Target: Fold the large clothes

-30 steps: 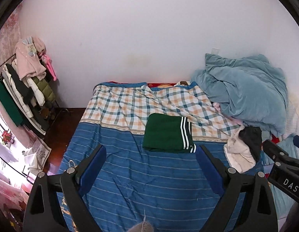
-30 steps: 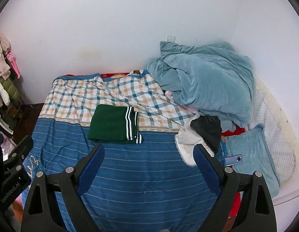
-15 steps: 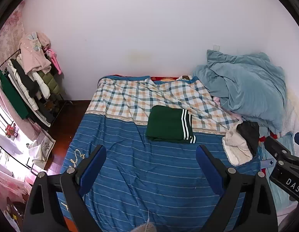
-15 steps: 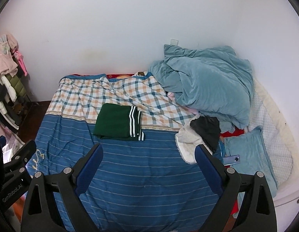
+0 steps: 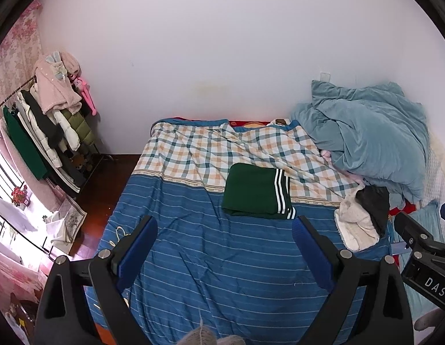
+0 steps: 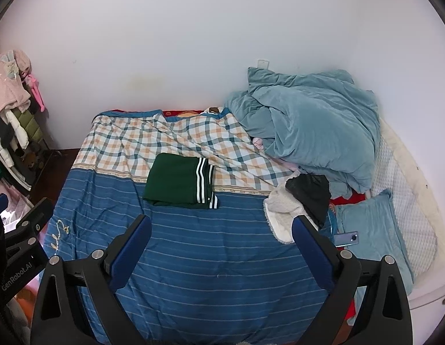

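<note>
Folded green garment lies flat mid-bed, well beyond both grippers. Left gripper jaws stand wide, empty; right gripper jaws have just been opening — nothing between them. Striped blue bedspread bare in front; clothes heap at right.

Both tongs have pulled back and up from the bed: the folded green garment now sits farther from the left tongs and the right tongs, and more of the bed's near edge and the floor beside it shows. The right tongs' jaws have just been opening a little wider, with nothing between them
</note>
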